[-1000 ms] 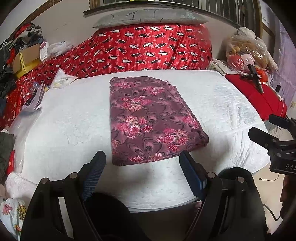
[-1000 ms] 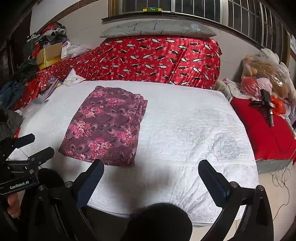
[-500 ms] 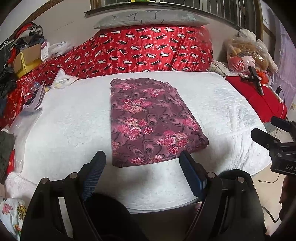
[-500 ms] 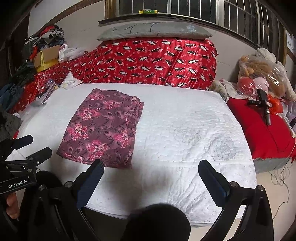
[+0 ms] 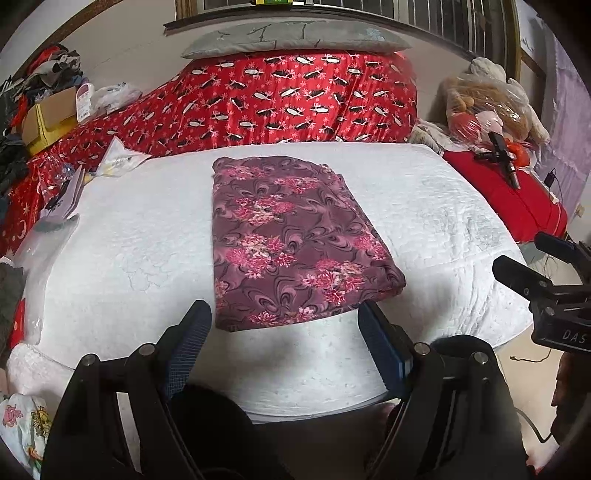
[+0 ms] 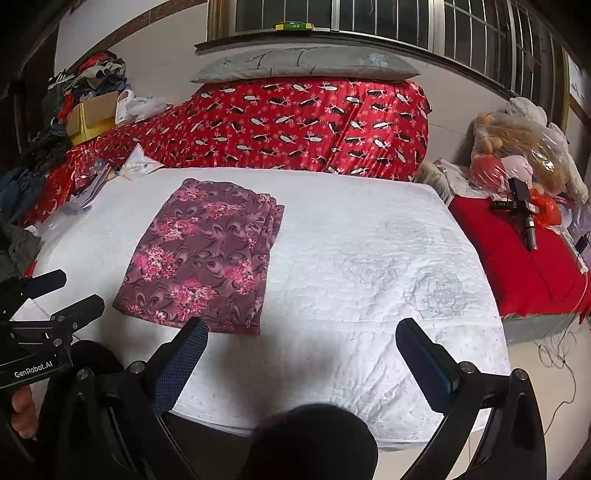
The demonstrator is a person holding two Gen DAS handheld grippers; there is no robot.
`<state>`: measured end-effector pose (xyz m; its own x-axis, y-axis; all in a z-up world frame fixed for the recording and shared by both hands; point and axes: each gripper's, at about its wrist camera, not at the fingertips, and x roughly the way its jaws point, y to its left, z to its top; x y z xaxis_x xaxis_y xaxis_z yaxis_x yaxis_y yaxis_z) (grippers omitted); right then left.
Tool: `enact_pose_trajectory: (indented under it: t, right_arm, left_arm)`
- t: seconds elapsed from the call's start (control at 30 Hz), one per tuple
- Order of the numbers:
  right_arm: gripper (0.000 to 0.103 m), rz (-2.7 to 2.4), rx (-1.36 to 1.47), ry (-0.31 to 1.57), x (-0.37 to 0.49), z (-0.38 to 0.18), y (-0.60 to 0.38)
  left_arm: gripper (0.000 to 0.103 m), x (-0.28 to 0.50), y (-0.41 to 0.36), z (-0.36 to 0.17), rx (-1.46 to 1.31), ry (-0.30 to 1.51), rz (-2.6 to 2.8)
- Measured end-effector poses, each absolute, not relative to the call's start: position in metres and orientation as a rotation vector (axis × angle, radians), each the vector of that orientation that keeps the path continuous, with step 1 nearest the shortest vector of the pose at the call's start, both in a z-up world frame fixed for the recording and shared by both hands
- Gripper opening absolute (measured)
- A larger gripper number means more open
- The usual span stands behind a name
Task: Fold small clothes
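Soft, even indoor light fills both fisheye views, brightest on the white mattress [image 5: 122, 258], which nears glare toward its middle. A barred window [image 6: 369, 14] behind the mattress looks dark. Faint grey shadows lie on the mattress's near edge. Straight lines bow strongly, and black vignetting fills every corner. The mattress's centre is sharp; detail softens and smears out at its far sides.

On my right camera I can read "GenRobot.AI" in white on the black body of the left gripper [image 6: 55, 291] at the frame's left edge; on my left camera the right gripper [image 5: 539, 264] shows only "DAS", cut off by the rim; the box label stays too small to read
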<state>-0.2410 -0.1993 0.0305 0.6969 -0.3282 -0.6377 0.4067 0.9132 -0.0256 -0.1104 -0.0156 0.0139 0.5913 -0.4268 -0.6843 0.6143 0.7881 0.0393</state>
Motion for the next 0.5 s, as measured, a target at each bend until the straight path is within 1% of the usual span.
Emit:
enact_pose_trajectory:
  t: [0.5]
  right_arm:
    - [0.103, -0.413, 0.132, 0.689, -0.2431, 0.03, -0.1994]
  left_arm:
    - [0.082, -0.1167, -0.0238, 0.0227, 0.272, 0.723, -0.659]
